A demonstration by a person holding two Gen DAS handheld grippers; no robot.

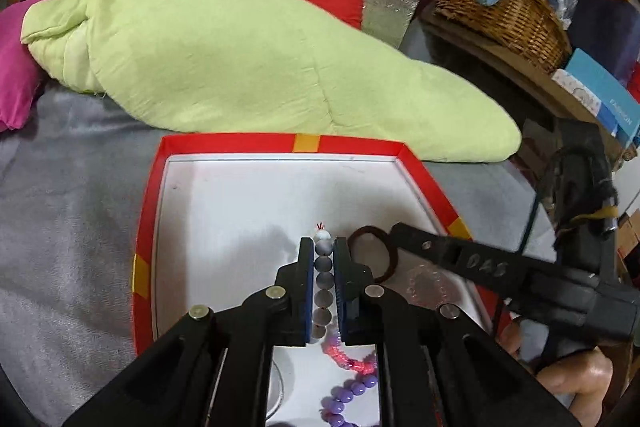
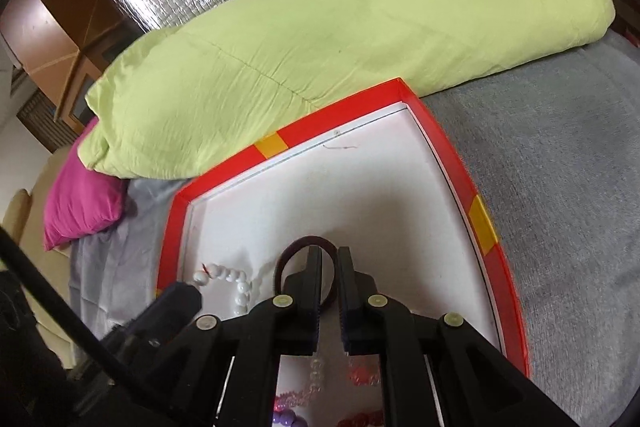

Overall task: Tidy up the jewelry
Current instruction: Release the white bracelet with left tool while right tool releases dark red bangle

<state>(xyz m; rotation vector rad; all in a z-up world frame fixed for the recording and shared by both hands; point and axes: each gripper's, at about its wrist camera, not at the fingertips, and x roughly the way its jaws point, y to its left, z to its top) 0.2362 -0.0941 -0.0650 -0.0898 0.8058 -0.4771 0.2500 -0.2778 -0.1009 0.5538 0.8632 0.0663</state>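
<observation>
While both grippers hang over the red-rimmed box (image 1: 224, 143), I can see my left gripper (image 1: 323, 247) clenched on a strand of white pearl-like beads (image 1: 323, 269); the beads run in a line between its blue-edged pads, and the strand's end with a small red thread tip pokes out just past the fingertips. In the right wrist view the same white strand (image 2: 236, 277) curls on the box's white floor, with the left gripper's tip touching its end.

My right gripper (image 2: 329, 253) is grasping a dark brown ring, a hair tie or thin bangle (image 2: 286, 253), whose loop sticks out ahead of the fingertips and to their left. From the left wrist view that loop (image 1: 370, 233) sits just beside the bead strand, the right gripper reaching in from the right edge of the box.

Lower in the box, under the left gripper, lie a pink beaded piece (image 1: 340, 353) and a purple bead string (image 1: 352, 393), touching each other.

Behind the box, a pale green pillow (image 1: 224, 59) rests on the grey bedcover (image 1: 72, 227), with a magenta cushion (image 2: 86, 203) near its end.
</observation>
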